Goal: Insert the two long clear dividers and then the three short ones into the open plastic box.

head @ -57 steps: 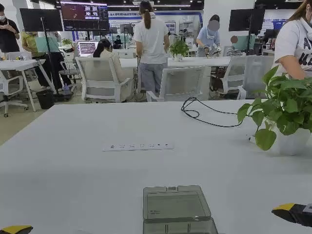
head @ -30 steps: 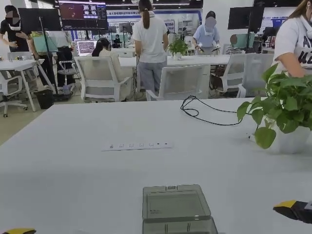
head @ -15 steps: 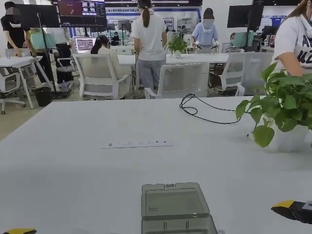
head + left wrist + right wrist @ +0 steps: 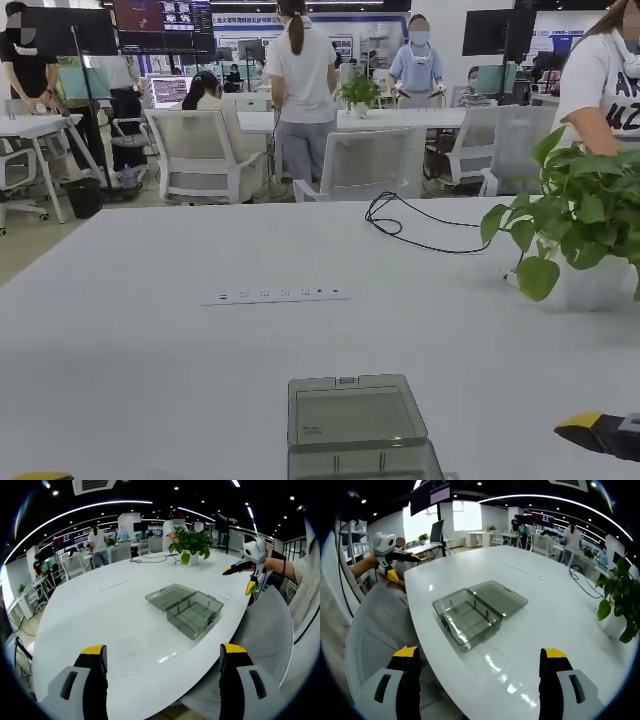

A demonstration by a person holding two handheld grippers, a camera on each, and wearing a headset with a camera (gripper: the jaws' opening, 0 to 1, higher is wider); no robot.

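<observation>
Fingers, left gripper: spread wide apart with nothing between them, hovering off the near edge of the table.
Fingers, right gripper: also wide apart and holding nothing, off the table's near edge on the other side.
Box: smoky see-through plastic, open, resting on the table close to its near edge. The lid is folded back flat on the far side.
Dividers: clear flat pieces lying loose on the table beside the box. Their outlines are faint, so the count is hard to tell.
Box against left fingers: ahead and off to the right in the left gripper view, well apart from the tips. The dividers lie nearer, between the box and the fingers.
Box against right fingers: ahead and slightly left in the right gripper view, apart from the tips. More clear pieces lie between them.
Grippers to each other: well apart, the box between them in the head view.
Around: a white power strip lies beyond the box. A potted plant stands at far right, and a black cable lies looped behind.
</observation>
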